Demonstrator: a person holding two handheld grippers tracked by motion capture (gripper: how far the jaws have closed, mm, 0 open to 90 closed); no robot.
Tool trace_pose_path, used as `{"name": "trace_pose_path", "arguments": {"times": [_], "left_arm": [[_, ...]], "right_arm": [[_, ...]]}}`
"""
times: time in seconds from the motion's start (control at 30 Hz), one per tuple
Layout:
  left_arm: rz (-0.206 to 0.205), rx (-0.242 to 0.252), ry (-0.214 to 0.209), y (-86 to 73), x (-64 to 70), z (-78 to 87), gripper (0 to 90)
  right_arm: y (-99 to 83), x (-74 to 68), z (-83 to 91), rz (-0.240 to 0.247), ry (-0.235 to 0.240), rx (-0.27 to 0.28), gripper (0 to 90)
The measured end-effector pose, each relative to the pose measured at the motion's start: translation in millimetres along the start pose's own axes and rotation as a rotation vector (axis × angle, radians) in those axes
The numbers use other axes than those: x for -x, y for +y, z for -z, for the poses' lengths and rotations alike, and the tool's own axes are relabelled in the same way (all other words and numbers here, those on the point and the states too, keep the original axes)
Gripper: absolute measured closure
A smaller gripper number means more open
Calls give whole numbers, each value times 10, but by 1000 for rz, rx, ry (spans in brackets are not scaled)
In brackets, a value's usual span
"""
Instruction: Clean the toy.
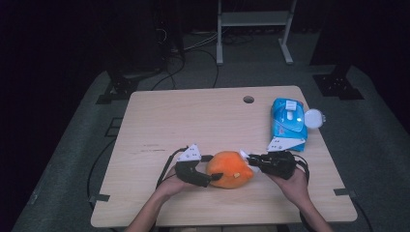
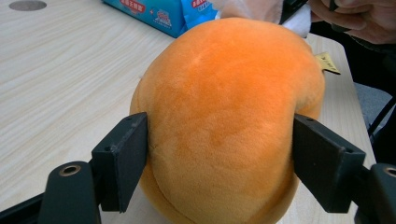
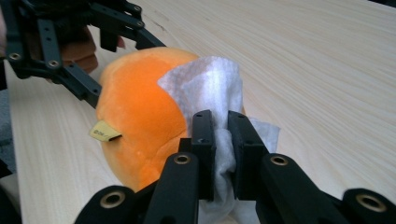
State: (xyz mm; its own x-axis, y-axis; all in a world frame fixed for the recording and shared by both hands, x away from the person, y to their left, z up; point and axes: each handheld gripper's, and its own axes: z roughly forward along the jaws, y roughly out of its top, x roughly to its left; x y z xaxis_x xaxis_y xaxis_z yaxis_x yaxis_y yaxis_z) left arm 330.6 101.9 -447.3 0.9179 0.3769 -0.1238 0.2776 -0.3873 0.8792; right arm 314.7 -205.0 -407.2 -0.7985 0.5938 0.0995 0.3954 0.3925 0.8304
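Note:
An orange plush toy lies near the table's front edge, a small yellow tag on its side. My left gripper is shut on the plush toy, with both pads pressing its flanks. My right gripper is shut on a white wet wipe, which lies against the plush toy on its right side. In the high view the right gripper touches the toy's right end, with the wipe poking out.
A blue wet-wipe pack with its white lid flipped open lies at the table's right. A cable hole is at the back. The light wood table is bare on the left and in the middle.

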Motion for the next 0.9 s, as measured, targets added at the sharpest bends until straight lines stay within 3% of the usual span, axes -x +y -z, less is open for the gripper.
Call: {"name": "trace_pose_path", "arguments": {"times": [0.2,0.3,0.53,0.77,0.9], "left_arm": [[10,1,-2,-7,-20,1,232],[8,2,-5,-14,-22,6,232],[-29,-6,-4,24,32,-1,225],[-140,-30,16,108,201,-69,225],[-114,-22,8,82,166,-58,227]], "right_arm": [[74,-161,8,41,52,41,807],[72,-146,3,40,57,35,806],[-1,13,4,-10,18,4,805],[153,-160,-36,37,55,53,805],[173,-206,-71,66,50,41,805]]}}
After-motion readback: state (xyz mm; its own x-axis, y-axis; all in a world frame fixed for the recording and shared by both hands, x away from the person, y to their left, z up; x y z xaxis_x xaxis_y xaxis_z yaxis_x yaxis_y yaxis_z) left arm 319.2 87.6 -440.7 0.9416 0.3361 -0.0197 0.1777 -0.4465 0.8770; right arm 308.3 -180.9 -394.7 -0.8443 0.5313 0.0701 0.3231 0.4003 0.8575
